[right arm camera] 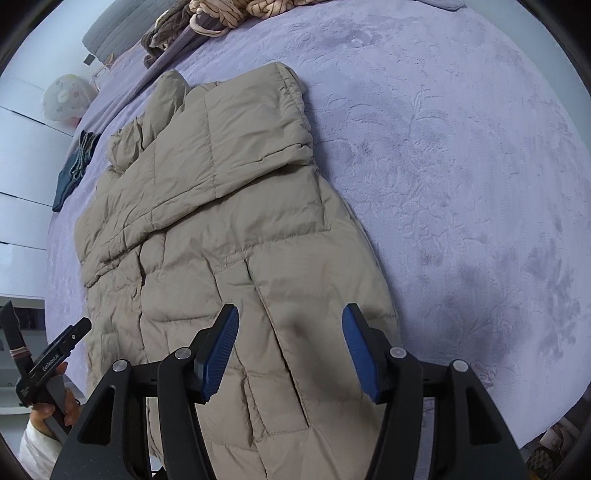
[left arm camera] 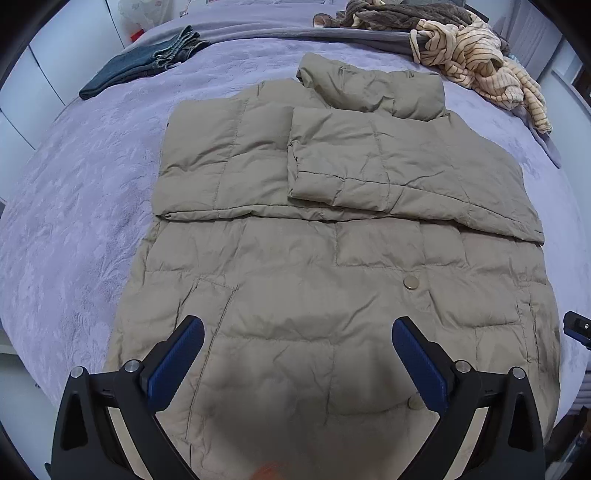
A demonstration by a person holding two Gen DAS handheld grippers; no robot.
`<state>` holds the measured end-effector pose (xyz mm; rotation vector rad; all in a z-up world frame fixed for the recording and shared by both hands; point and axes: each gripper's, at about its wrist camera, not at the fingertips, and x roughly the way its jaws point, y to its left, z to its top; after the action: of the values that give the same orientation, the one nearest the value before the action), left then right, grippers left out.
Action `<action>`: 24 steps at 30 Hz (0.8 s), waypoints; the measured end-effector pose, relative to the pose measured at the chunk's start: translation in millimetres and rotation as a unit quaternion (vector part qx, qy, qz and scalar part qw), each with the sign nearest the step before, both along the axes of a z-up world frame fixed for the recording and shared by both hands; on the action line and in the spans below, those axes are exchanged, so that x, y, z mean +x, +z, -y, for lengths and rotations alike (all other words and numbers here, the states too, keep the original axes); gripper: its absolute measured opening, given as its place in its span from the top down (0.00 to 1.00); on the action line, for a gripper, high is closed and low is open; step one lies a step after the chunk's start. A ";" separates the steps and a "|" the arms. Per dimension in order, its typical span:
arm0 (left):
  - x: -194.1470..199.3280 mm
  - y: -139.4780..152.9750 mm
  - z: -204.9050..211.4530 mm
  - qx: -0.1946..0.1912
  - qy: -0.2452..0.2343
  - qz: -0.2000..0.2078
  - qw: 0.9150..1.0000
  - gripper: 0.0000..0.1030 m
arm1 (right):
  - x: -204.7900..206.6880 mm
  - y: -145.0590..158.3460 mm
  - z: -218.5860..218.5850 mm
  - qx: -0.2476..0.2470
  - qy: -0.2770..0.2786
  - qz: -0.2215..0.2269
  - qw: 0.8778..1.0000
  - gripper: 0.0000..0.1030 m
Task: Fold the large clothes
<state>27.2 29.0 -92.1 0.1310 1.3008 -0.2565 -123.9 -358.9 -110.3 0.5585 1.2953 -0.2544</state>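
Left wrist view: puffy jacket (left arm camera: 332, 229) lies mid-frame on bed (left arm camera: 92, 177), sleeves folded in. Left gripper (left arm camera: 297, 356) and right gripper (right arm camera: 290, 349) fingers released, empty. Risk: slick padding springs back, sleeves slip w/ next fold.

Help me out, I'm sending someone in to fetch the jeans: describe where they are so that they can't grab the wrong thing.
Start at the big beige puffer jacket spread on the lilac bedspread. From its collar end, look to the far left edge of the bed: the jeans lie there alone, folded flat. They are the only dark blue denim; the other clothes, a striped cream top and a brown knit, are heaped at the opposite corner.
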 end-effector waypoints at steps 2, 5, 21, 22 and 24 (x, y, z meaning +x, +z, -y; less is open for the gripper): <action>-6.9 3.6 -3.9 -0.003 0.010 -0.008 1.000 0.01 | -4.4 0.4 -3.4 0.010 0.006 0.000 1.000 0.26; -19.3 9.3 -8.6 -0.012 0.022 -0.020 0.999 0.01 | -9.6 -1.4 -10.2 0.023 0.020 -0.003 1.000 0.21; -64.4 15.6 -40.3 -0.004 0.011 -0.035 0.999 0.01 | -29.6 -13.4 -53.9 0.066 0.012 -0.013 0.998 0.15; -66.4 13.6 -44.9 -0.006 0.010 -0.038 0.999 0.01 | -33.7 -13.8 -56.6 0.067 0.004 -0.013 0.998 0.15; -72.3 9.4 -56.1 -0.014 0.008 -0.040 0.999 0.01 | -44.0 -14.9 -62.8 0.073 -0.013 -0.012 0.997 0.15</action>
<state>-45.0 85.1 -82.7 0.0876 1.3770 -0.2685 -167.8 -296.1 -125.2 0.6977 1.3374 -0.1886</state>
